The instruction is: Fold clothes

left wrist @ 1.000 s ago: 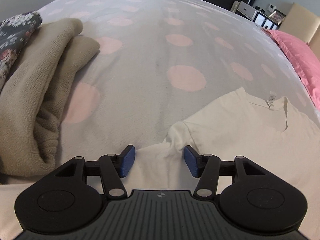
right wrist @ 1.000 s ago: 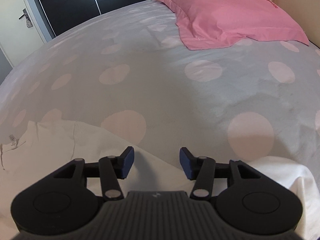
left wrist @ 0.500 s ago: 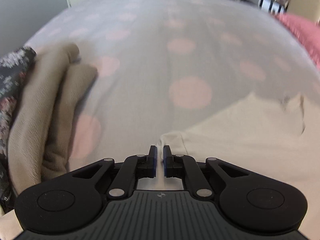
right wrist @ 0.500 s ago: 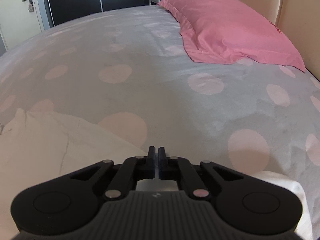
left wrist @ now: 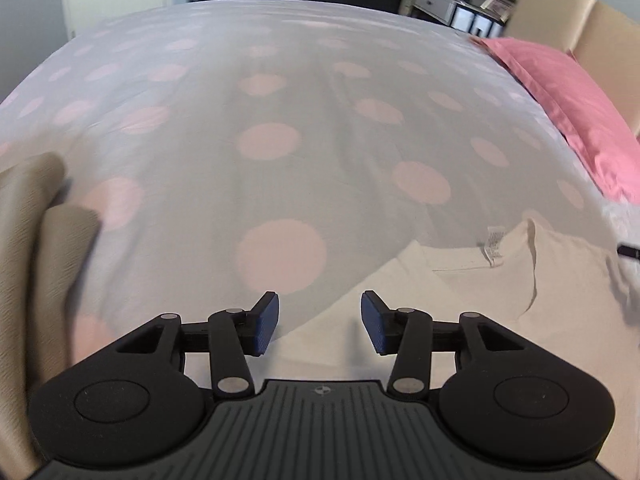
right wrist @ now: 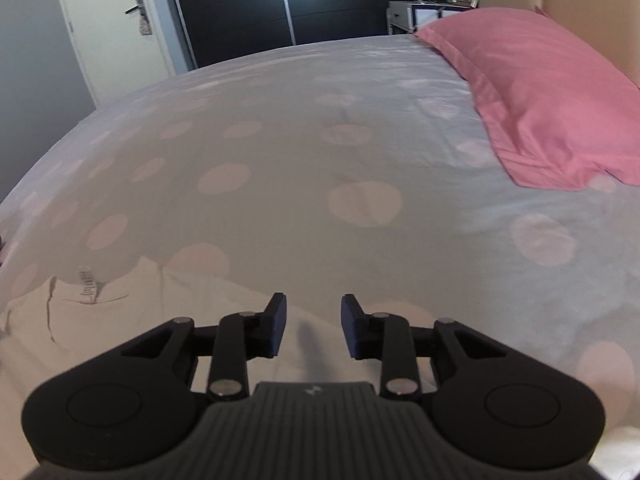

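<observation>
Left wrist view: left gripper (left wrist: 320, 322) spreading, nothing pinched between its 2 blue pads, over the edge of the white T-shirt (left wrist: 500, 300) lying flat on the dotted bedspread (left wrist: 280, 140); beige garment (left wrist: 28, 240) at left. Right wrist view: right gripper (right wrist: 313, 326) likewise spreading, empty, above the T-shirt (right wrist: 120, 320); pink pillow (right wrist: 552, 96) beyond.

T-shirt (left wrist: 500, 308) spread on the bed (left wrist: 304, 128), pillow (right wrist: 552, 92) at its head, folded blanket (left wrist: 36, 248) left of the T-shirt, wardrobe (right wrist: 288, 4) beyond the bed

Left tool (left wrist: 319, 322) and right tool (right wrist: 313, 324) angle downward, jaws opening, nothing between them.
</observation>
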Action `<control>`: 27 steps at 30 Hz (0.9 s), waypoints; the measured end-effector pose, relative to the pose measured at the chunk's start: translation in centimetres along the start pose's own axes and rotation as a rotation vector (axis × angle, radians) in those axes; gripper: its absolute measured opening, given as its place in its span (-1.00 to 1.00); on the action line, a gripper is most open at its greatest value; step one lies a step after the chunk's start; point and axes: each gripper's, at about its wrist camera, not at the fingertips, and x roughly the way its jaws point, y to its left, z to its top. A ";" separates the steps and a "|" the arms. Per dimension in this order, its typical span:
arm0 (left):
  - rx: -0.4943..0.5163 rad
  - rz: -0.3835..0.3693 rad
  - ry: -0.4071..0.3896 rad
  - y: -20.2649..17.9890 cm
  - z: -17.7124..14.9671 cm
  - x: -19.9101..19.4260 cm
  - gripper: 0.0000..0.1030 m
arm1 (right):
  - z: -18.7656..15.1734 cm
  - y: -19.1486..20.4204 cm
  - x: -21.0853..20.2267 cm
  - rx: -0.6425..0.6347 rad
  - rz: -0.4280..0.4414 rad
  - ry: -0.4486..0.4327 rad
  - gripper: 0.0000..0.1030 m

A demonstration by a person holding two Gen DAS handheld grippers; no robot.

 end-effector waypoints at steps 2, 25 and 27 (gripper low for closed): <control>0.003 -0.022 0.011 -0.5 -0.4 1.5 -0.15 | 0.6 1.5 1.1 -0.040 0.020 0.003 -0.15; 0.072 -0.019 -0.215 -2.7 0.5 1.9 -0.91 | 1.0 7.1 4.0 -0.267 0.014 -0.069 -0.93; 0.084 0.007 -0.180 -3.0 0.6 2.9 -0.91 | 0.9 7.2 4.7 -0.260 0.003 -0.041 -0.92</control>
